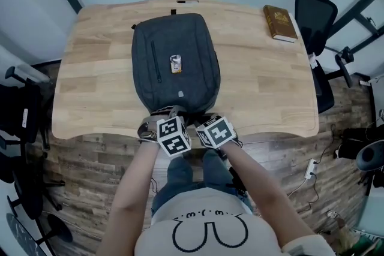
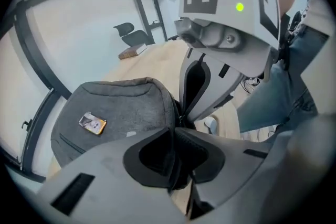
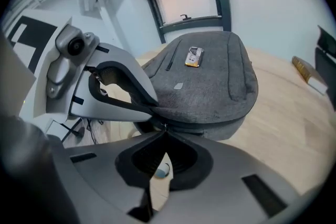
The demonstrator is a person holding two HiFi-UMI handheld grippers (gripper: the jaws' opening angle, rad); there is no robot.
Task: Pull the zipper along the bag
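A dark grey backpack [image 1: 192, 51] lies flat on the wooden table [image 1: 258, 81], with a small yellow tag [image 1: 175, 64] on its front. Both grippers meet at the bag's near end. My left gripper [image 1: 170, 112] has its jaws closed on the bag's fabric edge [image 2: 170, 113]; its tips [image 2: 177, 124] meet there. My right gripper [image 1: 201, 119] is shut, its tips [image 3: 164, 127] pinching a small metal zipper pull [image 3: 165, 124] at the bag's rim. Seen from the right gripper view, the left gripper [image 3: 155, 106] clamps the edge just beside that pull. The zipper track itself is mostly hidden.
A brown book [image 1: 279, 23] lies at the table's far right corner. A black office chair [image 1: 315, 9] stands beyond it, and more dark chairs [image 1: 24, 123] stand at the left. The person's legs are at the table's near edge [image 1: 264, 132].
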